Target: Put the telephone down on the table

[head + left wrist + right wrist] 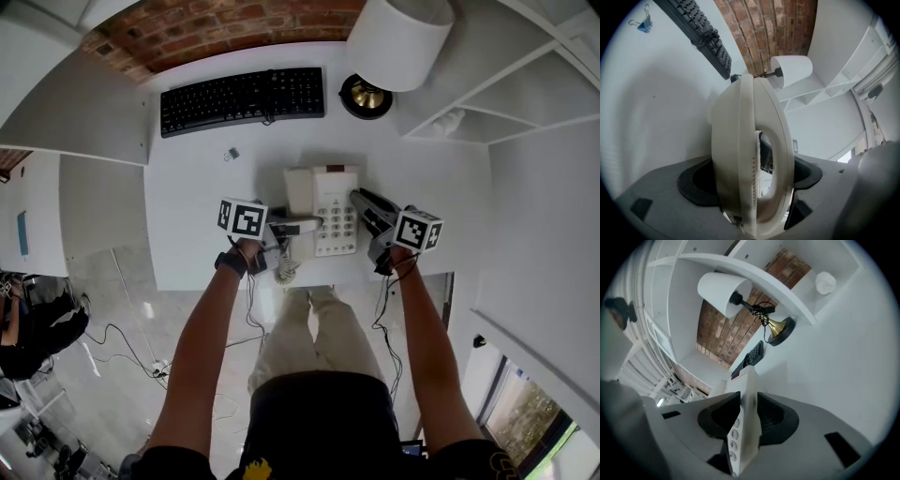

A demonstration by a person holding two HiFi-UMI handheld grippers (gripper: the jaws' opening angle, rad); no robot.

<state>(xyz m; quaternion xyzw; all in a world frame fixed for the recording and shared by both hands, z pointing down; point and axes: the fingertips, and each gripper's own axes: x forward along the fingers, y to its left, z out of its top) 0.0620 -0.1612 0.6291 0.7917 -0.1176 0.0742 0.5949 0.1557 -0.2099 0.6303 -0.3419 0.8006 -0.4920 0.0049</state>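
A white telephone (330, 208) with a keypad lies over the white table (197, 216) near its front edge; whether it rests on the surface I cannot tell. My left gripper (311, 225) comes in from the left and is shut on the phone's near left end, with the handset (780, 154) and base (731, 159) clamped together between the pads. My right gripper (362, 201) is shut on the phone's right edge (745, 399), with the keypad buttons (733, 437) showing just beside its left pad. A coiled cord (286, 272) hangs off the front.
A black keyboard (242, 99) lies at the back of the table, and a small binder clip (232, 154) lies in front of it. A lamp with a white shade (398, 42) and brass base (366, 96) stands back right. White shelving (487, 112) flanks the right side.
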